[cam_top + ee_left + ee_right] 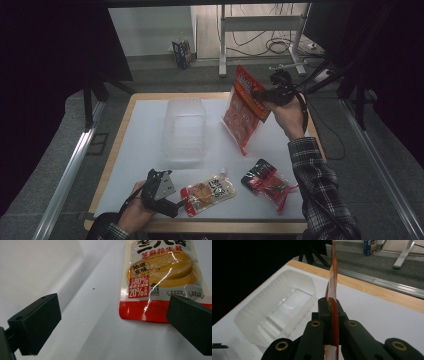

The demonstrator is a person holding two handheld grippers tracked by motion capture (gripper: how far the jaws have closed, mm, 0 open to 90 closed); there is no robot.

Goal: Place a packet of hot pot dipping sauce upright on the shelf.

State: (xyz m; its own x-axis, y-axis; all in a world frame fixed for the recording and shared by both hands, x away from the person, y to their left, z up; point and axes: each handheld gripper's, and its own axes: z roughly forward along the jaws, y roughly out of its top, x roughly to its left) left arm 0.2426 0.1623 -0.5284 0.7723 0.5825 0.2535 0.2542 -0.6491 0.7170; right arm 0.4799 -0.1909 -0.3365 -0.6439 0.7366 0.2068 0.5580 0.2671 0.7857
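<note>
The right gripper (261,94) is clamped on an orange snack packet (243,110), holding it in the air above the far right part of the white table (145,130); in the right gripper view the packet (333,290) stands edge-on between the closed jaws. Just left of it sits a clear plastic tray (185,131). The left gripper (176,206) rests near the front edge, jaws spread apart and empty, just beside a yellow sauce pouch (209,192). A red and black packet (267,182) lies to the right.
</note>
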